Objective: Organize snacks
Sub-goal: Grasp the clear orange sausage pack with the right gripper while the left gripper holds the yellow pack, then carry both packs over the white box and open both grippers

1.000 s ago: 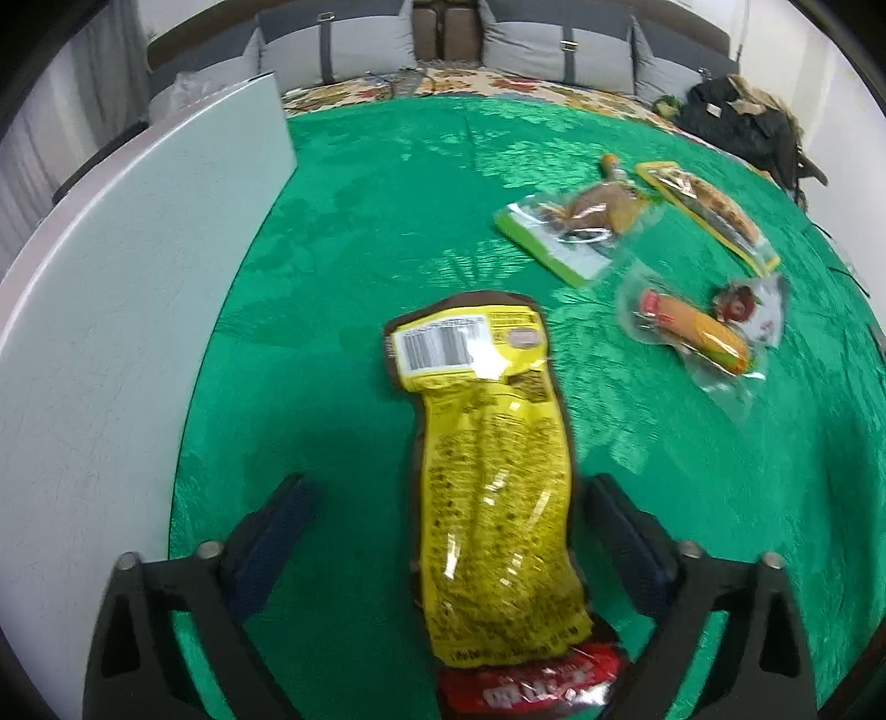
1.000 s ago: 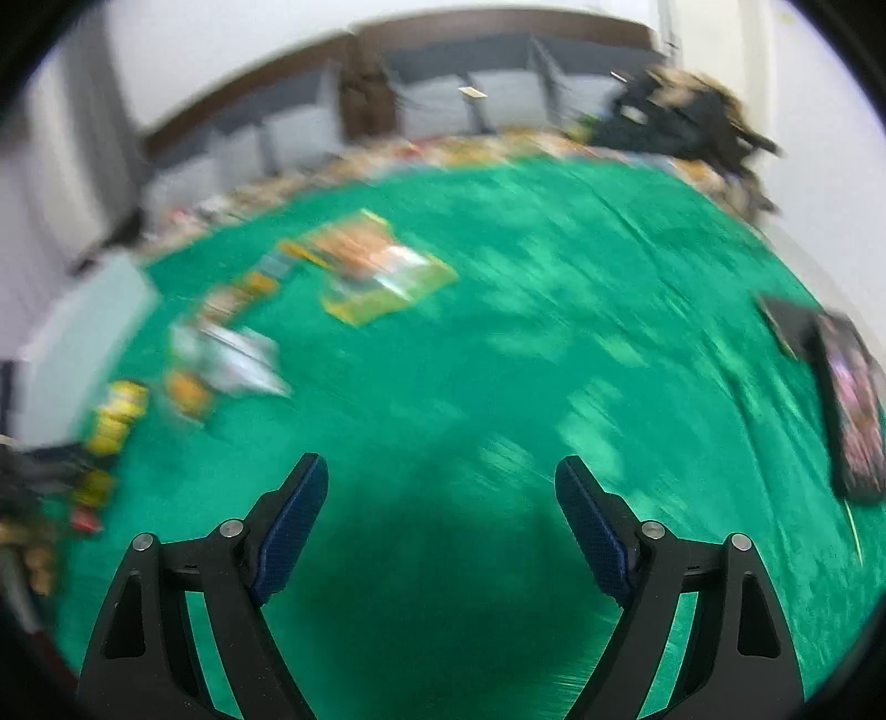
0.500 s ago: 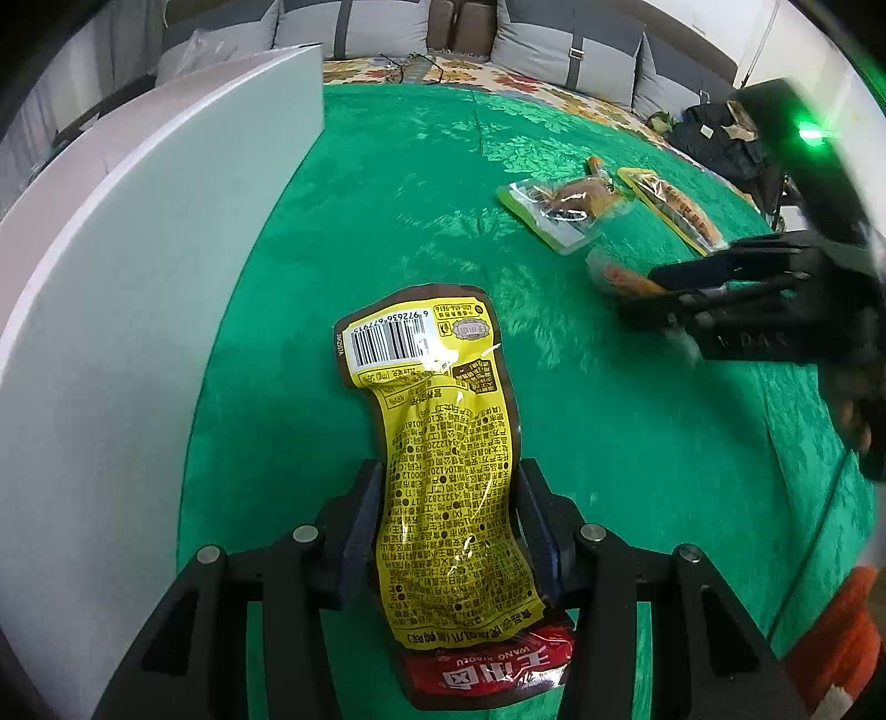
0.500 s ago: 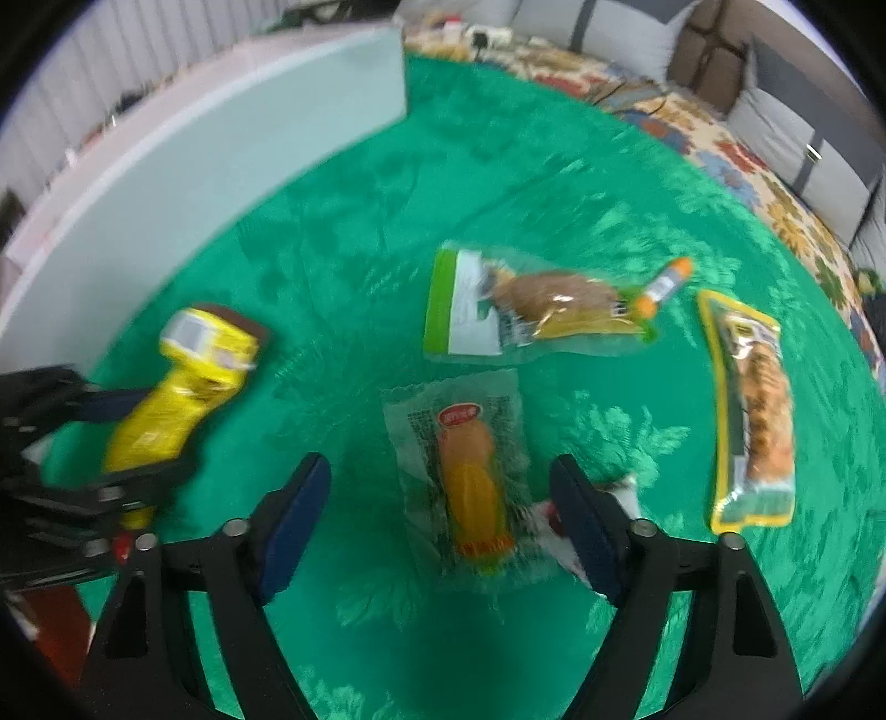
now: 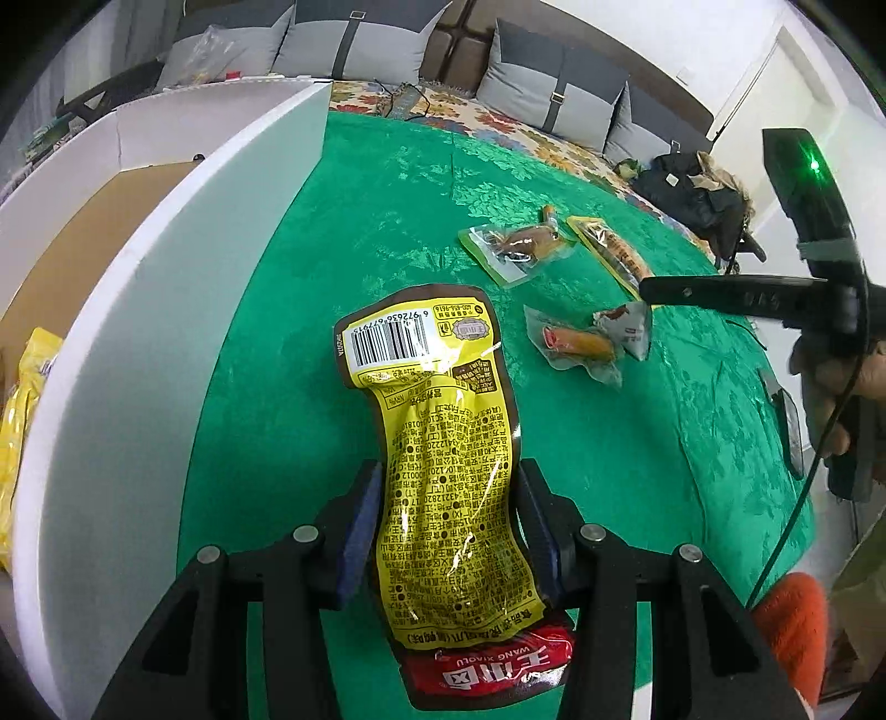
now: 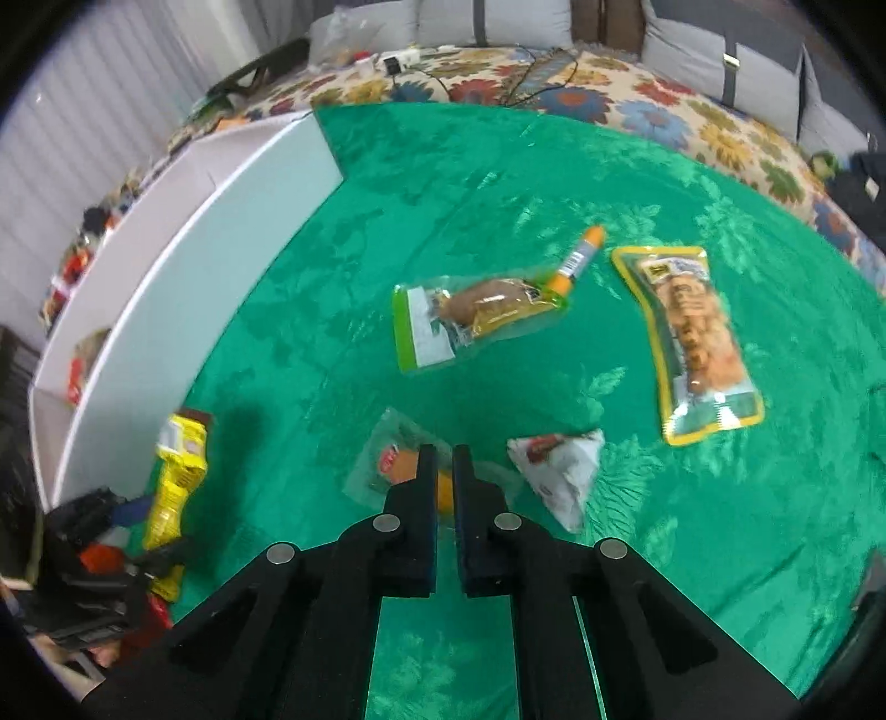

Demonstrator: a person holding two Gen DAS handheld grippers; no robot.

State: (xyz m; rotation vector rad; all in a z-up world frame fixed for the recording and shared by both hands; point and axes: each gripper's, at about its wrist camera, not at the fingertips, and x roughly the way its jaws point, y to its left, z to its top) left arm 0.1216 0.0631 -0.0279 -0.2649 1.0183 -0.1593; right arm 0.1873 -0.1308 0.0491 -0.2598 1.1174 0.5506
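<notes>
My left gripper [image 5: 448, 520] is shut on a long yellow snack packet [image 5: 437, 443] with a barcode and a red end, held above the green tablecloth next to a white box [image 5: 166, 232]. It also shows in the right wrist view [image 6: 177, 471]. My right gripper [image 6: 444, 459] is shut on the clear packet with an orange sausage [image 6: 387, 465], which also shows in the left wrist view [image 5: 576, 346]. A small white packet [image 6: 559, 471] lies just to its right.
A green-edged packet with a brown snack [image 6: 476, 315], an orange tube [image 6: 578, 257] and a yellow-rimmed packet [image 6: 698, 338] lie farther back on the green table [image 6: 720, 526]. The white box [image 6: 183, 266] runs along the left and holds yellow bags [image 5: 22, 421]. A sofa [image 5: 387, 50] stands behind.
My left gripper closed on the yellow packet and lifted it toward the white box. My right gripper swung over to the sausage packet and closed on it.
</notes>
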